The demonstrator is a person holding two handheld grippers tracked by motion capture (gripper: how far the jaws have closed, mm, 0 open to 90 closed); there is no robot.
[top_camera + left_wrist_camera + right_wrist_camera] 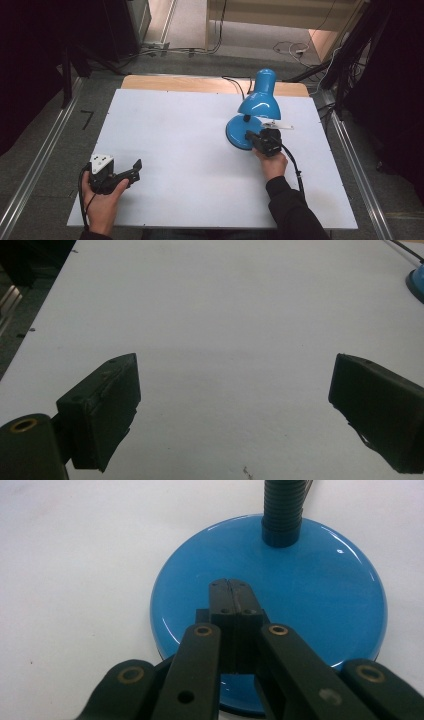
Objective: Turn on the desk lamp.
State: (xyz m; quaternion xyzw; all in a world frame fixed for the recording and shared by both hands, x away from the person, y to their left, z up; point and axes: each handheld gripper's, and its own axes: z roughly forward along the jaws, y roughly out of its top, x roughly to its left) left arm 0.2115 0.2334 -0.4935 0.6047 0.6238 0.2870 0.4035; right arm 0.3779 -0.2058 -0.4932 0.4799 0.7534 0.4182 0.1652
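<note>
Right gripper [231, 587] — fingers pressed together — over the blue lamp's base [320, 580].

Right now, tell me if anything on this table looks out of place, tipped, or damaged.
Nothing stands out. The blue lamp stands upright on its round base on the white table, with no visible damage. The right gripper is shut, its tips over the base; the left gripper is open over bare table.

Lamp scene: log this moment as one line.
right gripper: shut, over lamp base | left gripper: open, idle | table
</note>
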